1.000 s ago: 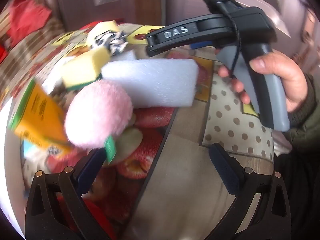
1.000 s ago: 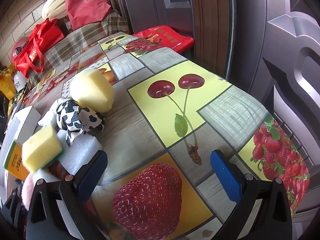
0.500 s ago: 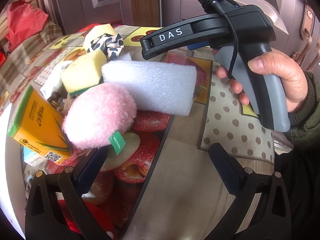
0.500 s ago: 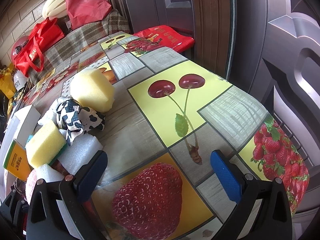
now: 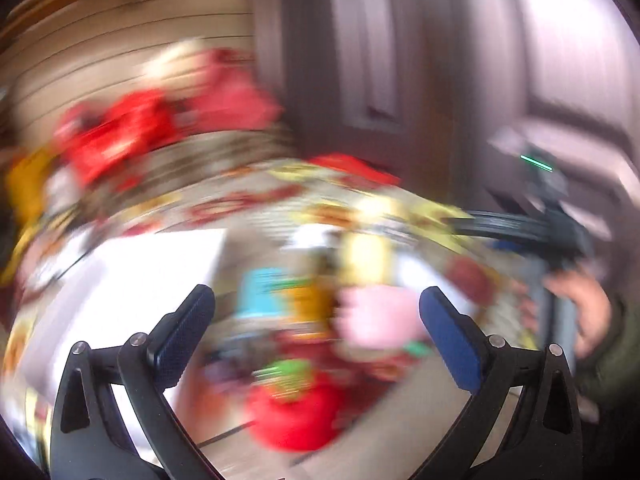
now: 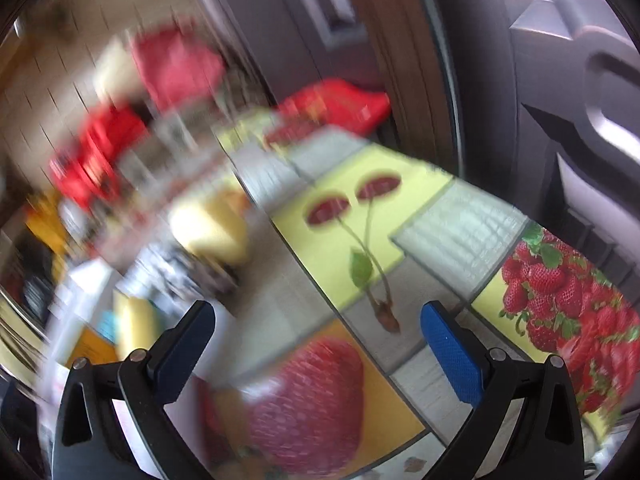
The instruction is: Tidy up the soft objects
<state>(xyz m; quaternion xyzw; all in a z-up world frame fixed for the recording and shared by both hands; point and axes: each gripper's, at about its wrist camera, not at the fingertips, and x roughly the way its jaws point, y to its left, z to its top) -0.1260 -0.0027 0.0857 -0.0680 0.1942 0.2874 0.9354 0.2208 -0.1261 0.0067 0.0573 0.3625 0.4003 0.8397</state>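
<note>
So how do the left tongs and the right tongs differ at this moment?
The left tongs look over a blurred clutter, with a pink fluffy ball just inside their right-hand finger; the right tongs look over mostly bare fruit-print tablecloth. The left view is smeared all over, while the right view is sharper on its right side. Both stand wide open and grip nothing.

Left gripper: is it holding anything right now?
No, the left gripper has its jaws spread wide, and the blurred pink plush lies beyond them, ungripped.
</note>
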